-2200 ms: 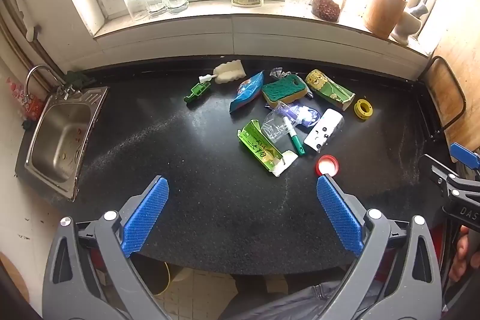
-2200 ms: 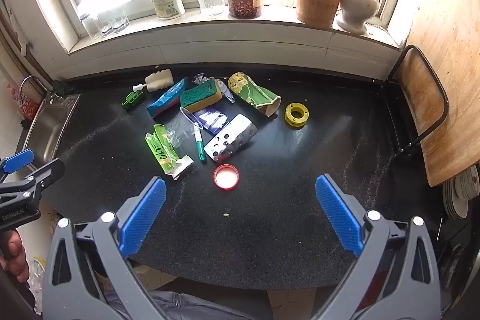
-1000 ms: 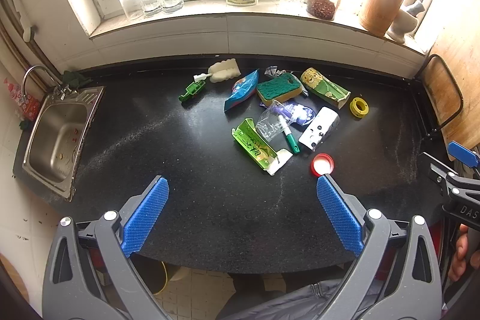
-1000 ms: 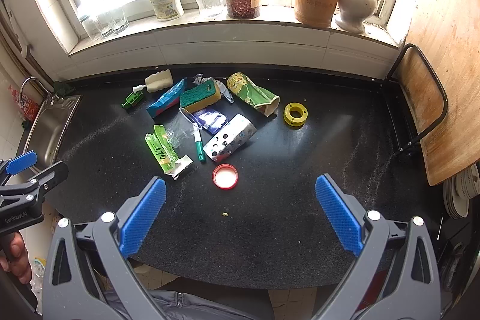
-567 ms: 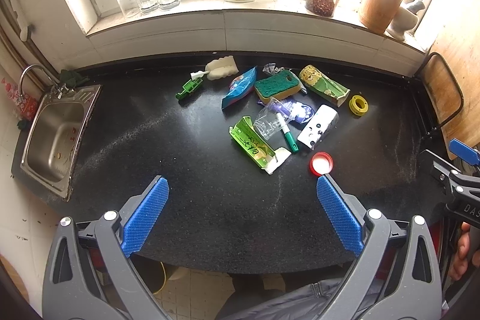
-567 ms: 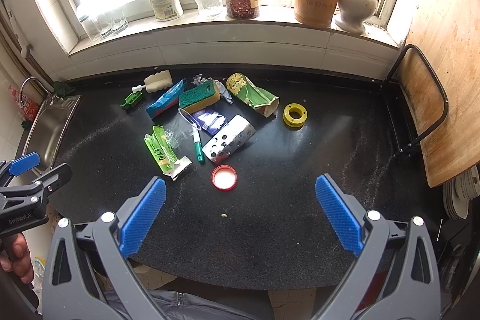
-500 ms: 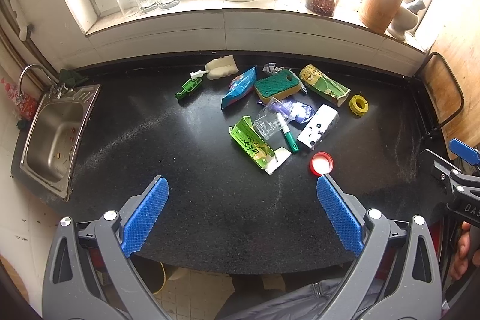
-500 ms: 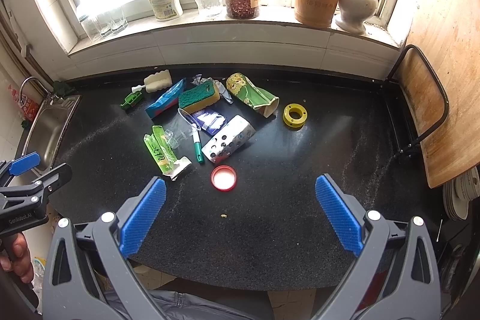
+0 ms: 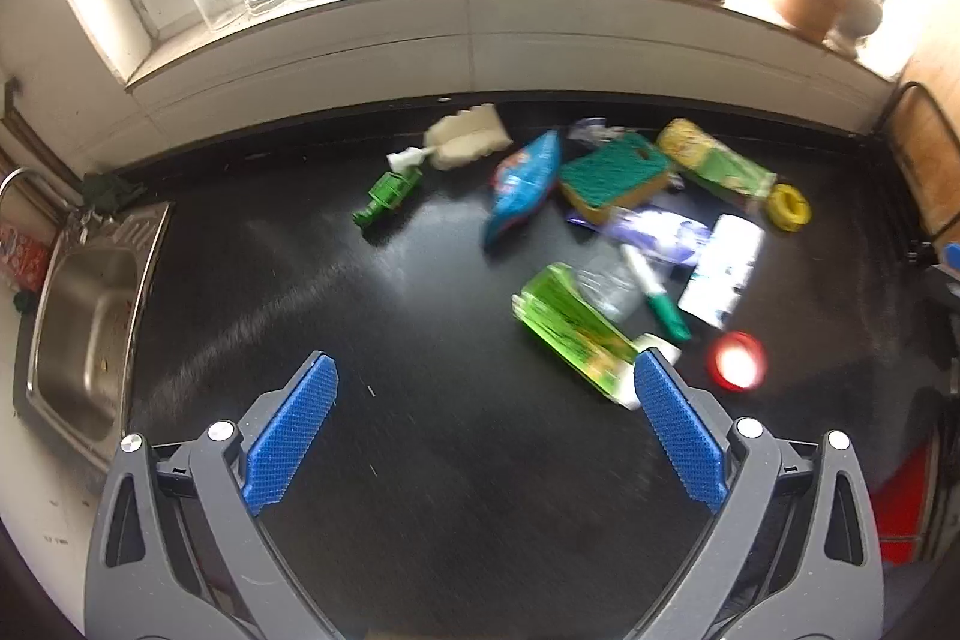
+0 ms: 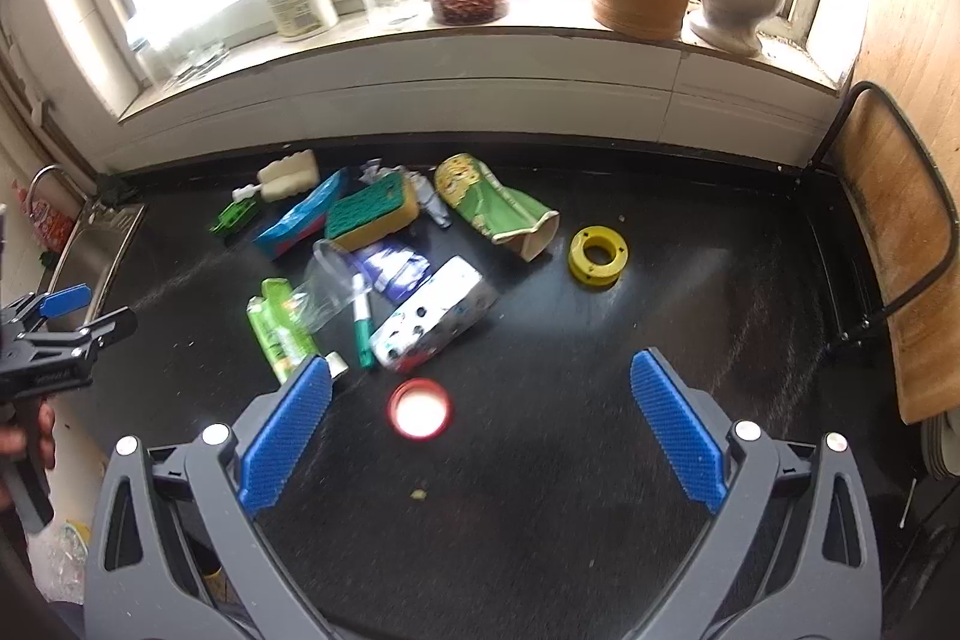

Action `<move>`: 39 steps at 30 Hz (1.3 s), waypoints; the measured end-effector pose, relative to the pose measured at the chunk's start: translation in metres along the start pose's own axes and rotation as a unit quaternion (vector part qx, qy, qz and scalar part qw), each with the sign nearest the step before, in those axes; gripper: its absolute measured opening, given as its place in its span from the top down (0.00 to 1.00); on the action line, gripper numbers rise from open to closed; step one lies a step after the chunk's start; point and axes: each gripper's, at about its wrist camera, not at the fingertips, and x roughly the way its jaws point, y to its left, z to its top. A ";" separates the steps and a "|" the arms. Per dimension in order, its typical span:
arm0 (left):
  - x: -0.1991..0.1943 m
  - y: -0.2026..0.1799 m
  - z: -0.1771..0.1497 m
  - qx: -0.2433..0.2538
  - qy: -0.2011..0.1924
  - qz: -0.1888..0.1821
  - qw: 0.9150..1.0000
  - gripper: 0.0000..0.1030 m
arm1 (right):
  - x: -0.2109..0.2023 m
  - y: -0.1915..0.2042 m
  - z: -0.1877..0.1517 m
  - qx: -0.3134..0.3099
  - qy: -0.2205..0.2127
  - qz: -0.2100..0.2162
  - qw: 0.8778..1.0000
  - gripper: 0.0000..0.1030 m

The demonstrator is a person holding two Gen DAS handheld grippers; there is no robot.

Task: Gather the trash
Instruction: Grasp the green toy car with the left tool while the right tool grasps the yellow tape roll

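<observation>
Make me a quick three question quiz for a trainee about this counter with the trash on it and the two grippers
1. True or false: the right gripper is shut on the red lid.
2. Which lies nearest the sink? A: yellow ring B: small green toy C: marker
3. What sits on top of the blue snack packet at its right end?

Key
1. False; both it and the left gripper are open, holding nothing.
2. B
3. The green and yellow sponge.

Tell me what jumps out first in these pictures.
A heap of litter mid-counter: a green-topped sponge, a white carton and a green wrapper. Nearest the right hand-held gripper, which is open, lies a red lid. The left hand-held gripper is open too, with a steel sink at far left.
</observation>
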 end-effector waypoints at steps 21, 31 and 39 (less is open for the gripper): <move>0.214 0.057 0.073 0.105 -0.036 -0.016 0.994 0.19 | 0.236 -0.109 0.057 -0.007 0.066 -0.050 0.997 0.36; 0.191 0.069 0.065 0.075 -0.018 -0.032 0.997 0.76 | 0.220 -0.117 0.049 0.005 0.068 -0.048 0.997 0.47; 0.120 0.079 0.037 0.022 -0.029 -0.033 0.999 0.76 | 0.148 -0.107 0.030 0.006 0.031 -0.054 0.998 0.47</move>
